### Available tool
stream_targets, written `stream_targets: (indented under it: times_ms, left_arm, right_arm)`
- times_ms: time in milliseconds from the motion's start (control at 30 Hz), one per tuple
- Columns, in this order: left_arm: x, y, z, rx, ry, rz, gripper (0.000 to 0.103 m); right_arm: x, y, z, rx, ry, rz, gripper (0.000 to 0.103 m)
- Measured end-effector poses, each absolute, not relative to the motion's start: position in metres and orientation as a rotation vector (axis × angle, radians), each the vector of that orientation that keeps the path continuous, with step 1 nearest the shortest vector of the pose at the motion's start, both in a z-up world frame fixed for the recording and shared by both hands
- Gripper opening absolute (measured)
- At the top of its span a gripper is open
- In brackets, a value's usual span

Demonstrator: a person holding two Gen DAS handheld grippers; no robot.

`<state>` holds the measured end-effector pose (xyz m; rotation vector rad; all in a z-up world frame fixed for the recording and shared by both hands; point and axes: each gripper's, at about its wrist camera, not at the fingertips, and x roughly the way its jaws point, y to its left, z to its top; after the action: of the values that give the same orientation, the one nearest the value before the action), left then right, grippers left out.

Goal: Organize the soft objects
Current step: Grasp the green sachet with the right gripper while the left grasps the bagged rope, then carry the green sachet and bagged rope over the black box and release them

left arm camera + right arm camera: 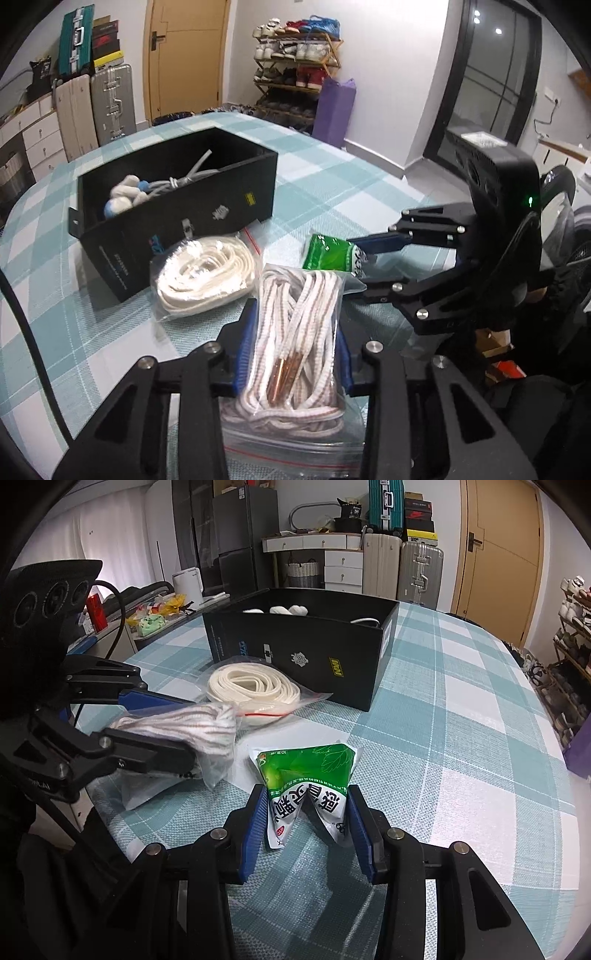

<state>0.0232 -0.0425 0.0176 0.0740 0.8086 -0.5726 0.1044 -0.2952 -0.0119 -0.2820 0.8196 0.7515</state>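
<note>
My left gripper [293, 317] is shut on a clear bag of pink-and-white laces [295, 347], held just above the table; it also shows in the right wrist view [192, 723]. My right gripper [306, 812] is shut on a green-and-white soft packet [308, 786], creased between the pads; the packet also shows in the left wrist view [330, 254]. A bag of cream-white cord [205, 275] lies against the black box [177, 214], which holds white soft items and a cord [147, 188]. The cream cord bag [253, 686] and box [306, 646] also show in the right wrist view.
The table has a teal-and-white checked cloth [461, 720]. Suitcases [110, 103], drawers and a door stand behind the table. A shoe rack [295, 70] and a purple bag [334, 110] stand on the floor past the table's far edge.
</note>
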Motion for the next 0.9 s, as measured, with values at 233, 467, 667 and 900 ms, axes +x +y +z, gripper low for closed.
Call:
stream_targets:
  times_ms: [233,467,667,900]
  left_arm:
    - [0.019,-0.027,0.038,0.021,0.743,-0.520,0.035]
    - [0.017,-0.010,0.057,0.003,0.675,-0.428,0.035]
    - [0.026,0.004,0.067,-0.028,0.633,-0.354,0.036]
    - [0.034,0.017,0.076,-0.043,0.608,-0.293,0.036]
  right_arm:
    - [0.101,-0.299,-0.001,-0.259,0.788,0.768,0.043]
    - [0.096,-0.301,0.010,-0.234,0.747,0.779,0.043]
    - [0.097,-0.302,0.023,-0.203,0.709,0.776,0.043]
    - [0.100,-0.295,0.033,-0.206,0.682,0.778,0.043]
